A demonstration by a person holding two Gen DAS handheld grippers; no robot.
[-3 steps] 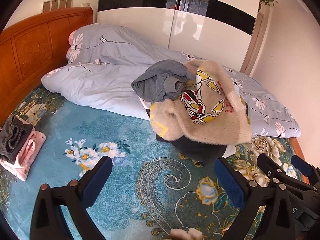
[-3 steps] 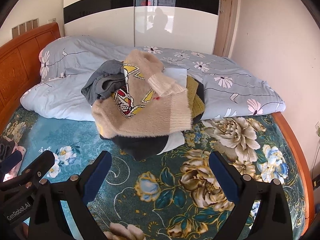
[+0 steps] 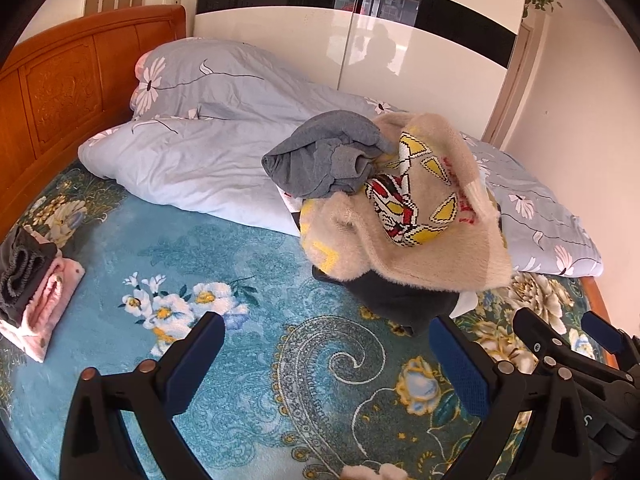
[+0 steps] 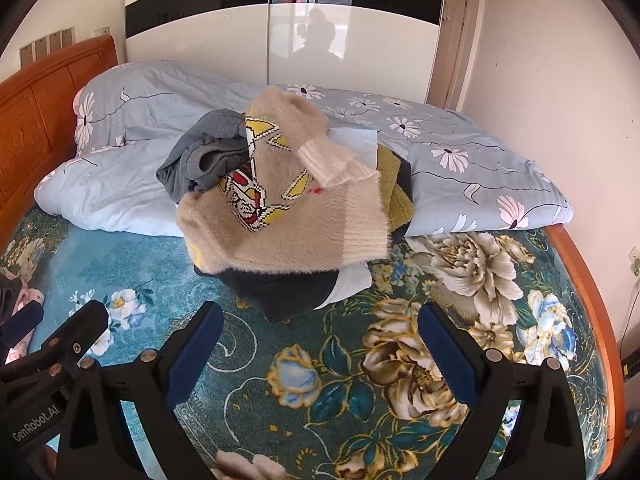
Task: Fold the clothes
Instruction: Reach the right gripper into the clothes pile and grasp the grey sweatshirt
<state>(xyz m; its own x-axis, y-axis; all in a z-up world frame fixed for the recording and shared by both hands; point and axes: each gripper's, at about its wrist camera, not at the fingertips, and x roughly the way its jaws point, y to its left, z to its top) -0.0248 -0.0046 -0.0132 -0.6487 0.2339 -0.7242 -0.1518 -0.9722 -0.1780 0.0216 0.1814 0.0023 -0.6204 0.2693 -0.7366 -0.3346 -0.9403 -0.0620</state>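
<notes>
Tongs, left and right, both wide open, empty, near unfolded clothes pile.

A clothes pile sits mid-frame on the bed, before the duvet; folded clothes lie far left.

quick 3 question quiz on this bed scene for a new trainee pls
1. True or false: the left gripper is shut on the beige sweater.
2. Which garment lies on top of the pile, left of the sweater? A grey top, B red scarf, C white sock.
3. What sits by the headboard at the far left of the bed?

Key: 1 false, both it and the right gripper are open and empty. 2 A. 3 a small folded stack, dark on pink.
</notes>
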